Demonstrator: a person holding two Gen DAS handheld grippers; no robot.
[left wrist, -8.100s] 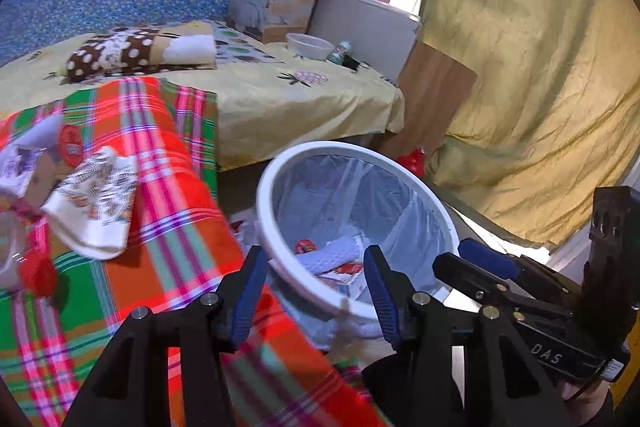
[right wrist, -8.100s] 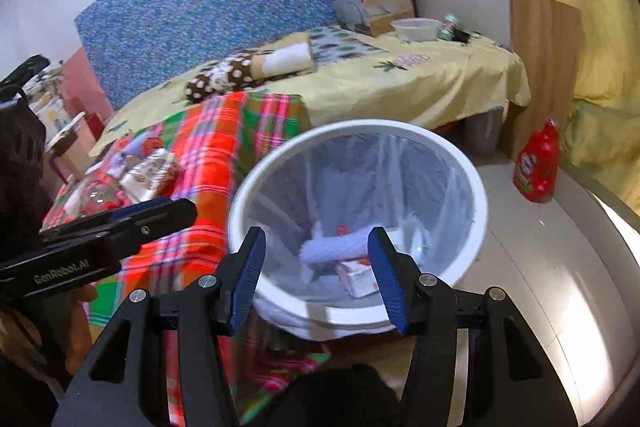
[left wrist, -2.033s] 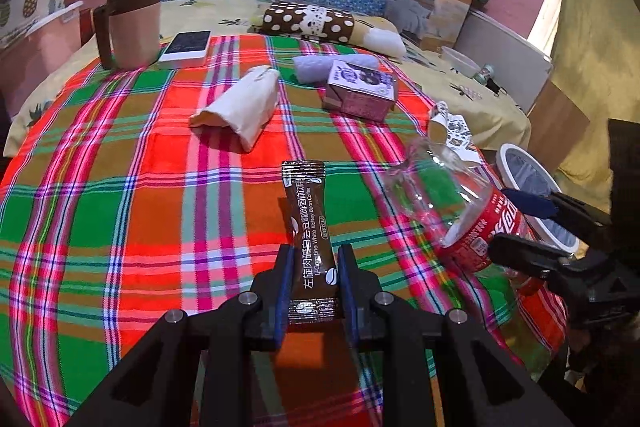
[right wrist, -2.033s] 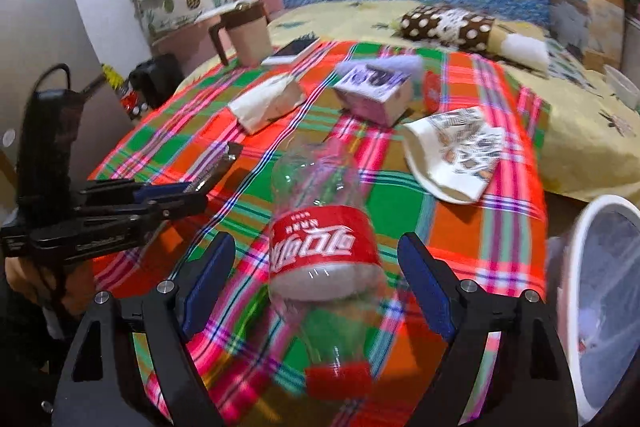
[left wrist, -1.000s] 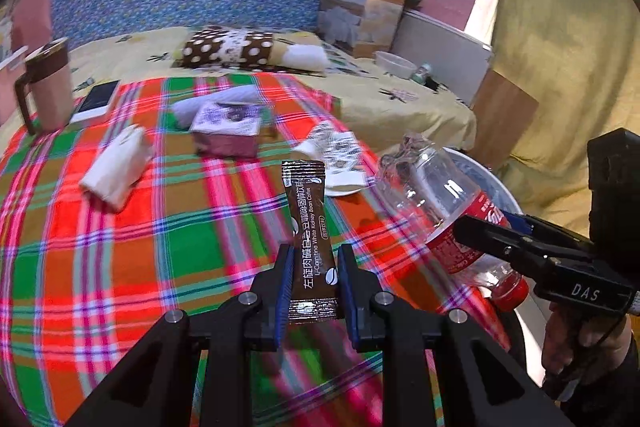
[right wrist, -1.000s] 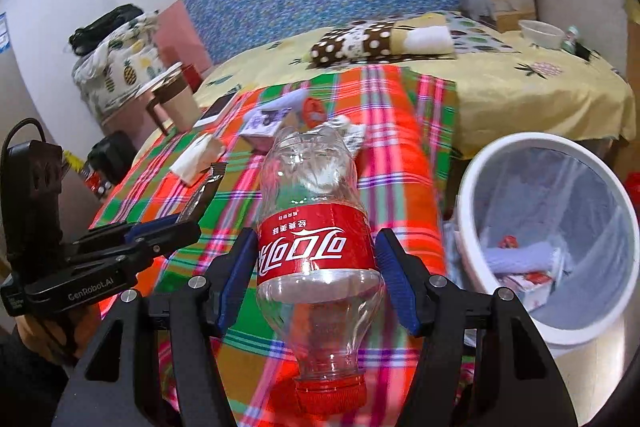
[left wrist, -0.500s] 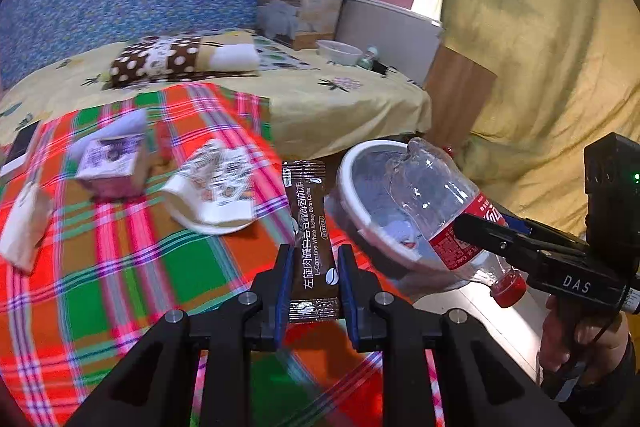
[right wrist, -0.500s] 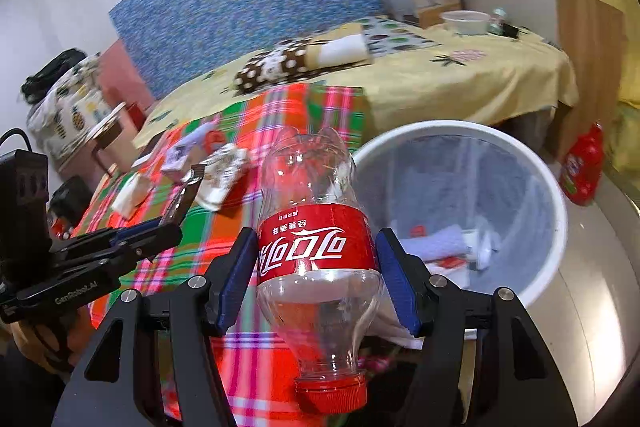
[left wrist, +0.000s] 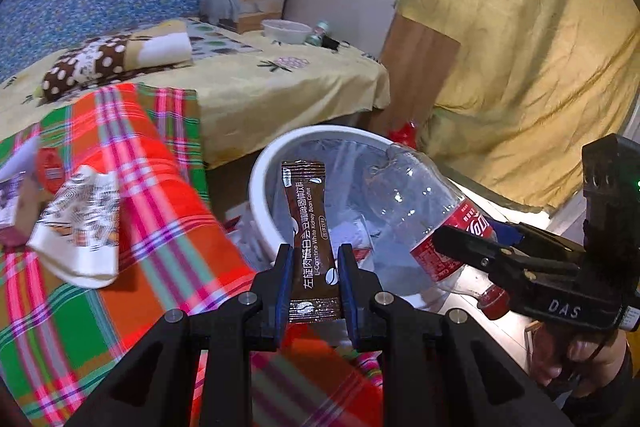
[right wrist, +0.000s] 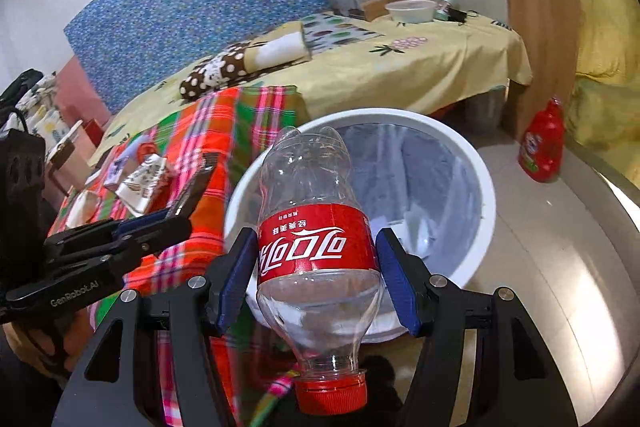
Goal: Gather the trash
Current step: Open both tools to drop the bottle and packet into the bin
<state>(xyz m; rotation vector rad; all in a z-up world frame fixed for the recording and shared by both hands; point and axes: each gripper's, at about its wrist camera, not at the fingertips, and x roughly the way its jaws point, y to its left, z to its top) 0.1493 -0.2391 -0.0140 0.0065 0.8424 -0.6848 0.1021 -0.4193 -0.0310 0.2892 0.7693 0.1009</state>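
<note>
Beside the plaid blanket [left wrist: 132, 187], left gripper [left wrist: 314, 283] pinches a coffee sachet [left wrist: 310, 227], right gripper [right wrist: 316, 279] clamps a bottle [right wrist: 316, 251] over the bin [right wrist: 486, 211].

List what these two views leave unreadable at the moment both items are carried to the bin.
- White bin contents: in both views the plastic bottle and coffee sachet cover most of the inside.
- Paper litter on the plaid cloth: motion-blurred in the left view, small in the right.
- Right hand-held gripper: its far finger is hidden behind the bottle in the left view.
</note>
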